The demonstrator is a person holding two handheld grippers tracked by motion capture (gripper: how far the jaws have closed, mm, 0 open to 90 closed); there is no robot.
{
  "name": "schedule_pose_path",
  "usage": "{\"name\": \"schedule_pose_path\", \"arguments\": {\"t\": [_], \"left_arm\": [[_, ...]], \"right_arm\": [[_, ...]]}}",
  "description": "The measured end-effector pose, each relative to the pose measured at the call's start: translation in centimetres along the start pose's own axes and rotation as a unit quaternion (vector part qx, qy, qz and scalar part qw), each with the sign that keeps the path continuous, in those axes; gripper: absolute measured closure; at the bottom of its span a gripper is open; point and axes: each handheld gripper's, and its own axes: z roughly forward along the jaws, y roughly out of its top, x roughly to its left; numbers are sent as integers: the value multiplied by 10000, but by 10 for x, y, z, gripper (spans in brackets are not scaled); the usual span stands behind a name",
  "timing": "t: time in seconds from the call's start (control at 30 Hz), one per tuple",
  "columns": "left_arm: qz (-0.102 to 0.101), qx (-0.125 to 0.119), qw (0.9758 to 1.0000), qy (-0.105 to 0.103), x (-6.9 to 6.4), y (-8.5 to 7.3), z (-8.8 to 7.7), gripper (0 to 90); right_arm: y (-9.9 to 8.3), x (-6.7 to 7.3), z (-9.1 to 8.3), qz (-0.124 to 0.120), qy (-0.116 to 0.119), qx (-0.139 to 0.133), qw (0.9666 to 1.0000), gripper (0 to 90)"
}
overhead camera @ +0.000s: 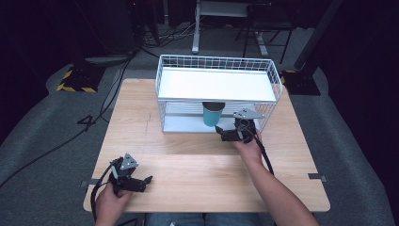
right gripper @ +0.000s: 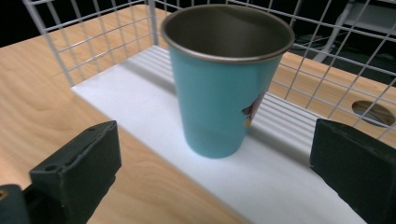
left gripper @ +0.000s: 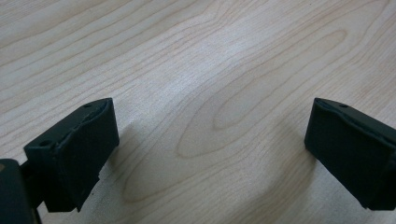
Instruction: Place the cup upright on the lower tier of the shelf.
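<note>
The cup (right gripper: 224,88), upright on the rack's (overhead camera: 270,77) lower shelf, is judged light, stiff, slippery; it is best gripped mid-wall. Both claws, right (overhead camera: 229,133) and left (overhead camera: 141,182), are spread, empty.

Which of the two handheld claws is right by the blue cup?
The right gripper, its open jaws facing the blue cup on the rack's lower shelf; the left gripper sits far off.

The teal cup (right gripper: 219,98) is showing a smooth painted outside and a dull bare-metal inside. The worktop (overhead camera: 197,169) is looking like pale matt wood grain, the rack (overhead camera: 217,84) like white coated wire, and the tool pads (right gripper: 79,168) like matt black rubber.
</note>
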Motion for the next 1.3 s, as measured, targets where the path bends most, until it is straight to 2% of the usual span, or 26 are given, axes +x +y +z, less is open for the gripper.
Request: {"name": "schedule_pose_path", "arguments": {"t": [0.2, 0.5, 0.57, 0.63, 0.73, 1.03, 1.3], "left_arm": [[1, 0, 10000, 0, 0, 0, 0, 33], [-11, -1, 10000, -4, 0, 0, 0, 33], [1, 2, 10000, 1, 0, 0, 0, 33], [13, 5, 10000, 3, 0, 0, 0, 33], [-17, -3, 10000, -4, 0, 0, 0, 33], [-20, -3, 10000, -3, 0, 0, 0, 33], [-18, 6, 10000, -7, 0, 0, 0, 33]], "right_arm": [[3, 2, -21, -142, 92, -9, 9999, 22], [4, 0, -48, -117, 232, -12, 9997, 25], [2, -2, -54, -140, 216, 20, 9997, 26], [-2, -4, -60, -224, 155, -102, 9996, 26], [-8, -8, -69, -154, 159, -51, 9997, 26], [-21, -23, -102, -28, 220, -181, 9996, 27], [-37, -37, -129, 71, 204, -111, 9997, 41]]}}
